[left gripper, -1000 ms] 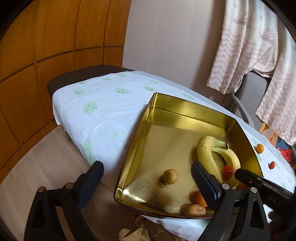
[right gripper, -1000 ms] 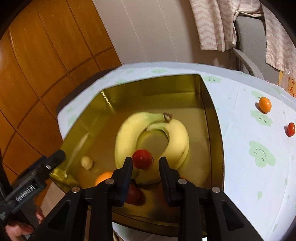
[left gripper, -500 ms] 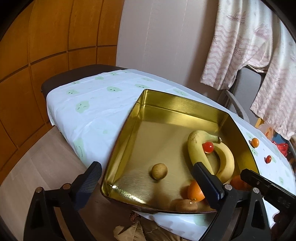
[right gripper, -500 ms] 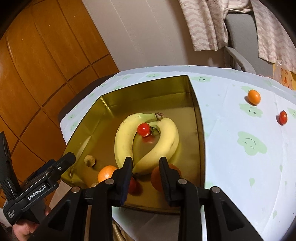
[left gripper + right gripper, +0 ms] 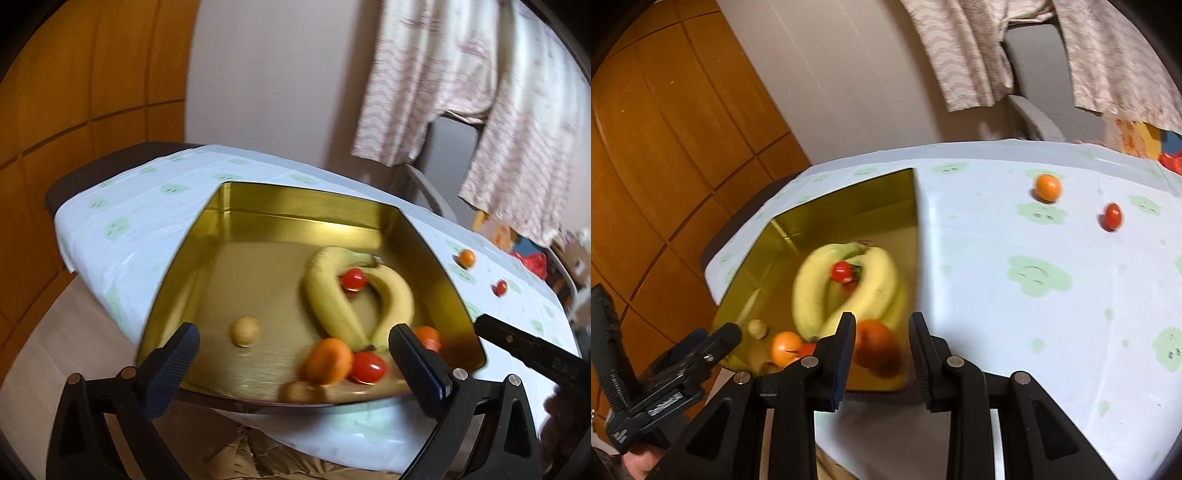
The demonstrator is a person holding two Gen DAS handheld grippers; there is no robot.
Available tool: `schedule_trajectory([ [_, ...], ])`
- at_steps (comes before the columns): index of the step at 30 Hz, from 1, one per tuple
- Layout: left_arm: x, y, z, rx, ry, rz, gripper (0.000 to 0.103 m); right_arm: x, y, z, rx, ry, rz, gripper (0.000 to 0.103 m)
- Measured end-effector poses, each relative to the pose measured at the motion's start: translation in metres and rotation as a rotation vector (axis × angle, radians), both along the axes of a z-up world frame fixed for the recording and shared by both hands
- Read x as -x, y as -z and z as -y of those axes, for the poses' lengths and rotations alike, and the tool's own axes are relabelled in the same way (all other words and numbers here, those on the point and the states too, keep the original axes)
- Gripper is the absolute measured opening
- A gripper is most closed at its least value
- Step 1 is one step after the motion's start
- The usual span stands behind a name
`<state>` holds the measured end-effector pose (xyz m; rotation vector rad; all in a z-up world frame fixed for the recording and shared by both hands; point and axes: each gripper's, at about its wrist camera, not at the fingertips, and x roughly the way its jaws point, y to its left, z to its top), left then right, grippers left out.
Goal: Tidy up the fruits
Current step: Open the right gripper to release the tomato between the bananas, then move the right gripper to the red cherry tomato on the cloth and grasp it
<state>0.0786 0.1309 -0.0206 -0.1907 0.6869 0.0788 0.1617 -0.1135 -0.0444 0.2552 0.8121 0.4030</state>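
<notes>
The gold tray held two bananas with a cherry tomato between them. One orange and one tomato lay on the tablecloth at two o'clock. The left gripper stood spread wide, empty; the right gripper stood parted, empty.

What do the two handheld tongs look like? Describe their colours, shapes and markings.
Both are black plastic with triangular cut-out frames and silver rivets. The left tongs have dark blue ribbed pads. The right tongs have similar blue-edged pads. White lettering marks the left unit's body in the right wrist view, too blurred to read.
</notes>
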Motion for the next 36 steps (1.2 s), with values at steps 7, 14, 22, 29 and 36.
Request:
schedule_trajectory([
  [7,0.004,-0.004,0.034,-0.015,0.108,0.004,0.103,0.001,0.011,0.045,0.002,0.118,-0.032,0.03],
  [14,0.007,-0.003,0.058,-0.02,0.171,-0.001,0.103,0.002,0.016,0.079,0.003,0.2,-0.05,0.03],
  [22,0.007,-0.001,0.073,-0.023,0.198,-0.018,0.103,0.001,0.021,0.095,0.006,0.235,-0.06,0.03],
  [29,0.0,-0.011,0.095,-0.033,0.242,-0.008,0.103,0.0,0.022,0.11,0.018,0.273,-0.059,0.03],
  [36,-0.013,-0.018,0.128,-0.043,0.304,-0.009,0.103,-0.007,0.023,0.131,0.035,0.314,-0.068,0.032],
])
